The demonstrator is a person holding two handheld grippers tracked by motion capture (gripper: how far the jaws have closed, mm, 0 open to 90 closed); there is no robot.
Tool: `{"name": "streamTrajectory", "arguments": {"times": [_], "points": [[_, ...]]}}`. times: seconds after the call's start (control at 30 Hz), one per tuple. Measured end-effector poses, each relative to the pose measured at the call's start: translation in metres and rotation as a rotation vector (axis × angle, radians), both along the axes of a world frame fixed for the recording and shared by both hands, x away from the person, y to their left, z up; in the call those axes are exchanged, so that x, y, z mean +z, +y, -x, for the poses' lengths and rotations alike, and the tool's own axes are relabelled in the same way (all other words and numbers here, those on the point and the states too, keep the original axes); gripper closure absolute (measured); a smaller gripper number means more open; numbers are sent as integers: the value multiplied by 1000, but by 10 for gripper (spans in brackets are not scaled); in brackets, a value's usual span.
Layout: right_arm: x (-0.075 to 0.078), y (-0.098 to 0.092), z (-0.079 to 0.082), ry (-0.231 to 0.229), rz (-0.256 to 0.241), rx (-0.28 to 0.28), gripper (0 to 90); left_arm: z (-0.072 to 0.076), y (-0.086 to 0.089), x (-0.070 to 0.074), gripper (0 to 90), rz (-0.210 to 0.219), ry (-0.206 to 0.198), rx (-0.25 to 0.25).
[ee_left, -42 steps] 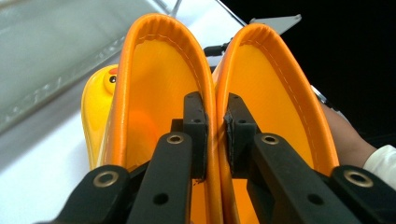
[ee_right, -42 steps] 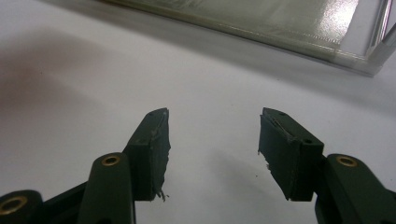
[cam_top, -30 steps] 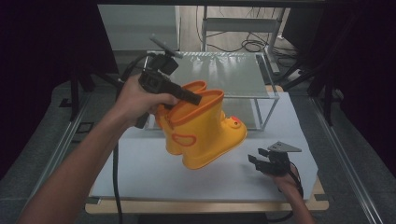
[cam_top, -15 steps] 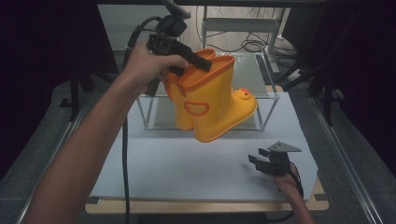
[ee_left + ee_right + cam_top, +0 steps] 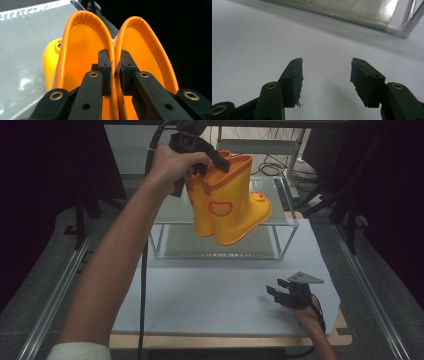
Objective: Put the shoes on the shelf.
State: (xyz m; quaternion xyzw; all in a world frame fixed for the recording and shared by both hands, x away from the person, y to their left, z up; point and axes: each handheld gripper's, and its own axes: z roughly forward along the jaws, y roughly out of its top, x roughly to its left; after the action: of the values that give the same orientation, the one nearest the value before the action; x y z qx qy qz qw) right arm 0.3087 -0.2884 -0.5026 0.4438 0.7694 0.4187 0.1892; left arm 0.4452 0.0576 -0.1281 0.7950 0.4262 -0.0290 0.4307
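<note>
A pair of yellow rubber boots (image 5: 230, 205) with orange rims hangs in the air above the glass shelf (image 5: 280, 222). My left gripper (image 5: 220, 162) is shut on the two inner rims, pinching both boots (image 5: 113, 62) together, one jaw inside each boot. A small duck face shows on the toe of one boot (image 5: 51, 60). My right gripper (image 5: 277, 292) rests low over the white table sheet (image 5: 200, 295) at the front right, open with nothing between its fingers (image 5: 293, 80).
The glass shelf has a metal frame with a lower glass level (image 5: 362, 12) beneath it, standing at the back of the white sheet. Dark floor and cables (image 5: 272, 170) lie beyond the table. Metal rails (image 5: 55, 290) run along both table sides.
My left gripper has lifted the boots up and away, from just over the white sheet to above the glass shelf. The right gripper has stayed put.
</note>
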Motion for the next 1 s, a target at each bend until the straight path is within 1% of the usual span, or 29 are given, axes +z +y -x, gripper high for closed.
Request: {"name": "streamTrajectory", "arguments": {"times": [0.03, 0.07, 0.1, 0.13, 0.23, 0.33, 0.47, 0.53, 0.63, 0.67, 0.77, 0.8, 0.83, 0.9, 0.97, 1.0], "points": [[0, -1, 1, 1, -3, -2, 430, -10, -3, -2, 819, -7, 5, 27], [0, -1, 1, -1, -3, -1, 431, -10, -3, -2, 819, -7, 5, 27], [0, -1, 1, 0, -3, -1, 430, -20, -5, -4, 819, -13, 5, 52], [0, -1, 1, 0, -3, -1, 430, -20, -5, -4, 819, -13, 5, 52], [-1, -1, 2, 3, -2, 1, 430, -38, -8, -7, 819, -4, 10, 111], [-1, -1, 4, 6, -2, 2, 429, -48, -8, -9, 819, 6, 11, 141], [-1, -2, 5, 3, -3, 4, 429, -59, -6, -14, 819, 0, 12, 173], [-1, -3, 5, 5, -3, 3, 430, -61, -6, -15, 818, -2, 13, 176], [-2, -3, 5, 17, -5, 0, 429, -68, -4, -20, 819, -15, 14, 204], [-2, -3, 5, 17, -5, 0, 429, -68, -4, -20, 819, -15, 14, 204], [-3, 0, 6, 12, 8, 3, 430, -76, -5, -25, 818, -18, 18, 237], [-3, 0, 6, 10, 11, -2, 431, -76, -5, -25, 818, -18, 18, 237], [-3, 0, 6, 5, 14, -6, 431, -81, -6, -29, 818, -23, 22, 253], [-2, 0, 6, 3, 11, -9, 431, -87, -7, -34, 817, -24, 26, 276], [-3, -1, 6, 7, 12, -5, 429, -92, -7, -36, 818, -28, 27, 288], [-3, -1, 6, 11, 15, -4, 429, -94, -7, -38, 817, -20, 32, 297]]}}
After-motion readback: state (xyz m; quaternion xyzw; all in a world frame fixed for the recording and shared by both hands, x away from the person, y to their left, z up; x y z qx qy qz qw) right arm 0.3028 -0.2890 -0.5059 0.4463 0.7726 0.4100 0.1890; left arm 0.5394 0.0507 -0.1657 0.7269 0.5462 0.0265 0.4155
